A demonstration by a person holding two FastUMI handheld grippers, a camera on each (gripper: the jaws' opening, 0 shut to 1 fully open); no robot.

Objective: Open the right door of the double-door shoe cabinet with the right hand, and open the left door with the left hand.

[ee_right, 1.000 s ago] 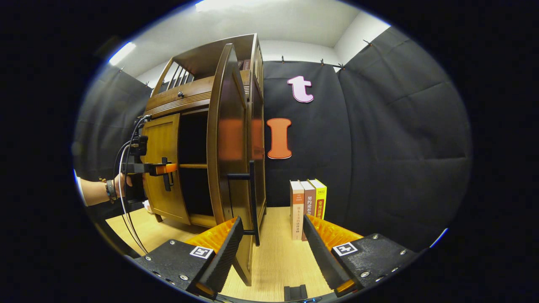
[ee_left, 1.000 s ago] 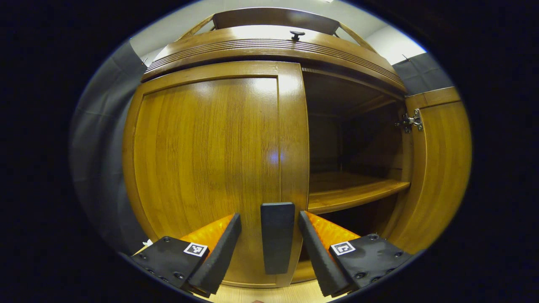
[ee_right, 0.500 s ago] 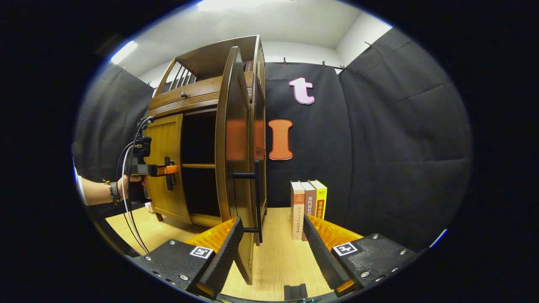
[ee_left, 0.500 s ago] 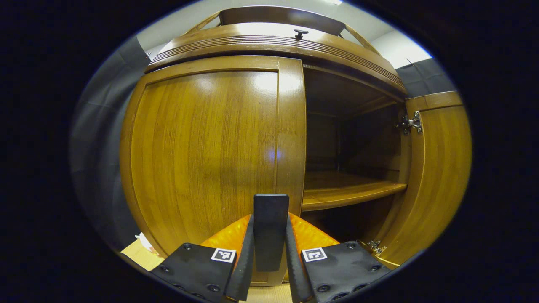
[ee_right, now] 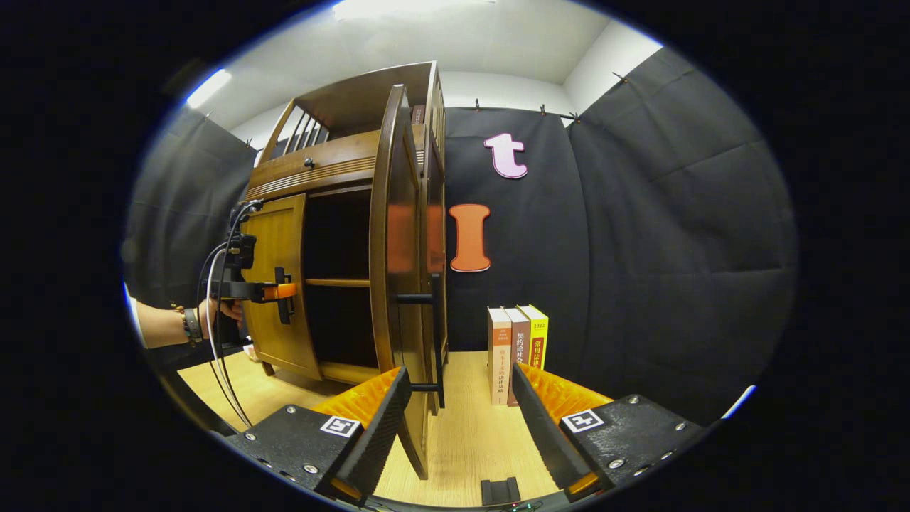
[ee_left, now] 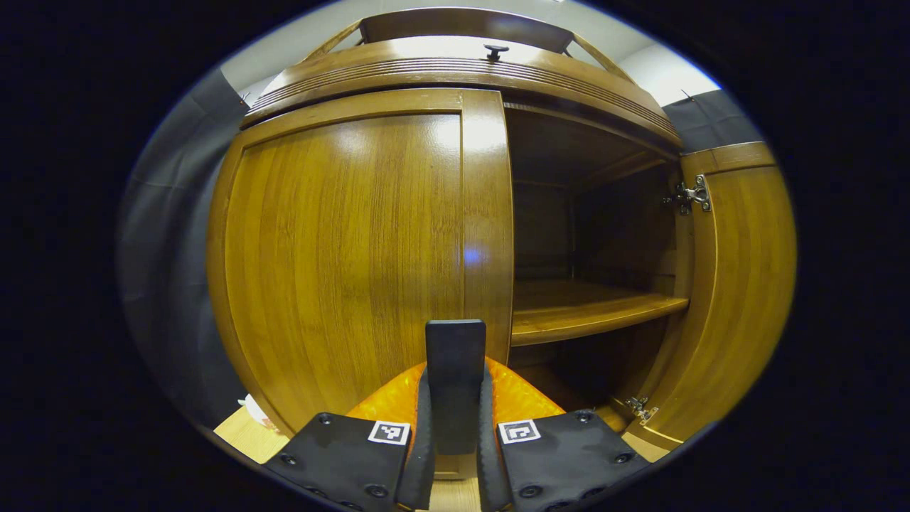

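Left hand-held gripper (ee_left: 455, 455) clenched on left door handle (ee_left: 455, 370), left door (ee_left: 341, 256) closed; right hand-held gripper (ee_right: 455, 419) released, fingers spread, near the open right door (ee_right: 398, 284).

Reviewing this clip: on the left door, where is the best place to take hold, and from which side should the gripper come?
Grip the handle, the upright bar at the left door's inner edge, coming straight at the door's front with a finger on either side. The bar is narrow and vertical, so it probably suits a sideways pinch. The left gripper has it clamped that way; the right gripper is open.
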